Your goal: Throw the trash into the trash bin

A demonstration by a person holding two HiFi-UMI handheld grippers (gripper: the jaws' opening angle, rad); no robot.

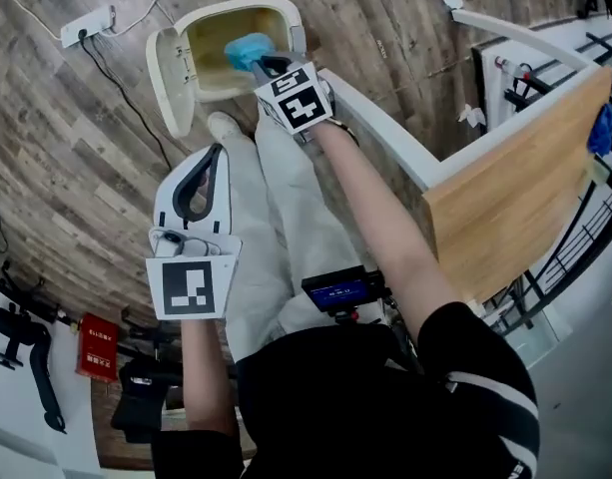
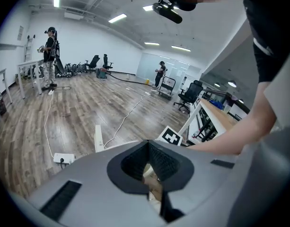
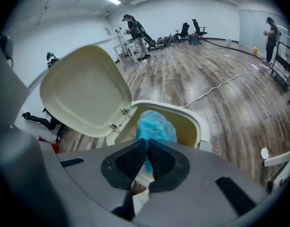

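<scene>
A cream trash bin (image 1: 292, 18) stands on the wooden floor with its lid (image 1: 164, 80) swung open to the left. My right gripper (image 1: 272, 66) hangs over the bin's mouth, shut on a crumpled blue wad of trash (image 1: 248, 50). In the right gripper view the blue trash (image 3: 156, 126) sticks out past the closed gripper (image 3: 147, 142), above the bin (image 3: 197, 122) and beside the raised lid (image 3: 85, 91). My left gripper (image 1: 218, 149) is lower left, away from the bin. Its pads meet at the tip with nothing between them, as the left gripper (image 2: 148, 144) view also shows.
A wooden table (image 1: 515, 193) with a white frame stands at the right, close to my right arm. A power strip (image 1: 86, 26) and its cable lie on the floor left of the bin. My legs stand just before the bin. Other people stand far off.
</scene>
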